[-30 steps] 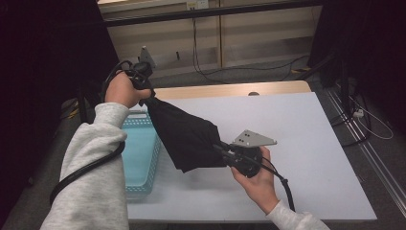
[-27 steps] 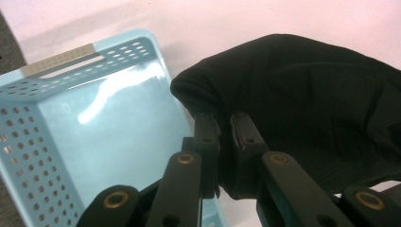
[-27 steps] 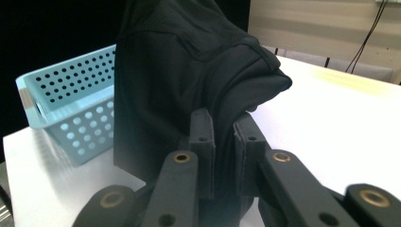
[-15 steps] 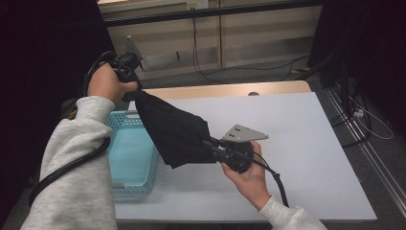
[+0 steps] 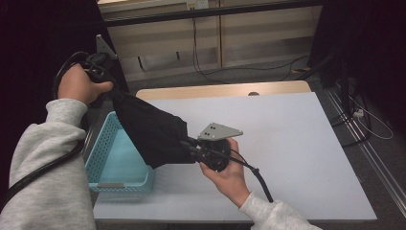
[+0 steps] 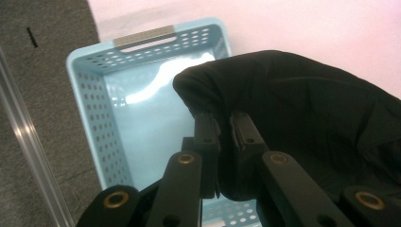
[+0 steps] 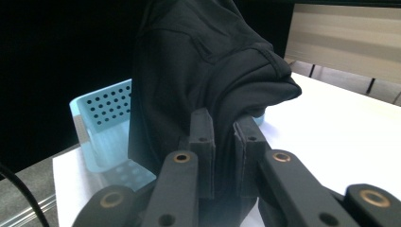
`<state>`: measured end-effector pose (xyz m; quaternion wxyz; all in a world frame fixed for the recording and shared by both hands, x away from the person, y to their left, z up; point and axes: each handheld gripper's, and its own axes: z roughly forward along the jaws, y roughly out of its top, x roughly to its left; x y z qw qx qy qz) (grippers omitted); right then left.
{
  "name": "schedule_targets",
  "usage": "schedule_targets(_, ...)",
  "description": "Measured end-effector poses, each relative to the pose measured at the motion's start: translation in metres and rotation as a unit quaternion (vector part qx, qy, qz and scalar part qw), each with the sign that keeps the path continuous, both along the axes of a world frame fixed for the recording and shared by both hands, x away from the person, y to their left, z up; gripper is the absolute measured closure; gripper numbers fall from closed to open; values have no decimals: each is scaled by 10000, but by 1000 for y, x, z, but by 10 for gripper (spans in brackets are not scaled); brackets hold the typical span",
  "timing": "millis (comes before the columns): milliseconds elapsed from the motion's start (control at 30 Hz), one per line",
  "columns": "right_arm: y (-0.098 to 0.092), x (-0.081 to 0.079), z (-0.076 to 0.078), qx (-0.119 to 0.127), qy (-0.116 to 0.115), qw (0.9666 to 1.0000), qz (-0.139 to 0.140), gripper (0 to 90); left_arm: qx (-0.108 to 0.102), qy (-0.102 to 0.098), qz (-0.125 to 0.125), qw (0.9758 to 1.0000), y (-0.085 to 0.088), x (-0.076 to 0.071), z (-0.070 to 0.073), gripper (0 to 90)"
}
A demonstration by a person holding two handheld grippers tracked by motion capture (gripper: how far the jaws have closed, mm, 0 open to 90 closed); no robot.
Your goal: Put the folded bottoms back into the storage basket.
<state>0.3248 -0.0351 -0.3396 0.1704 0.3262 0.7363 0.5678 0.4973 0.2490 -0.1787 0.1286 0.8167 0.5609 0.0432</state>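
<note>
Showing basket (image 6: 142,118) floor bare, left gripper view

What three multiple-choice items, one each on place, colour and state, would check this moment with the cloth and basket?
1. Where is the basket?
A. at the table's left edge
B. on the floor
C. at the table's far right corner

2. What colour is the garment?
A. white
B. black
C. red

3. How is the garment held?
A. lying flat in the basket
B. by the left gripper alone
C. pinched by both the left gripper and the right gripper, hanging above the basket

Key: 1 A, the high view shows it on the white table at the left edge. 2 B, the cloth is black in all views. 3 C, each gripper view shows its fingers shut on fabric.
</note>
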Motion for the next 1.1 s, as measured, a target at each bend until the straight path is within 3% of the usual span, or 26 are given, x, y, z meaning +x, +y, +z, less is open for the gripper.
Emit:
schedule_targets(233, 20, 3, 0, -15, 3, 9999, 116, 809, 28, 16, 103, 9999, 19, -1, 1, 830)
schedule_targets(733, 52, 10, -12, -88, 121, 9991, 395, 809, 42, -38, 361, 9993, 52, -1, -16, 831)
schedule_targets(867, 60, 12, -14, 41, 206, 9986, 487, 809, 30, -40, 449, 9990, 61, -1, -17, 831)
schedule_targets(1100, 81, 16, -19, 10, 162, 9983, 567, 809, 168, -161, 533, 9983, 76, 6, -22, 833)
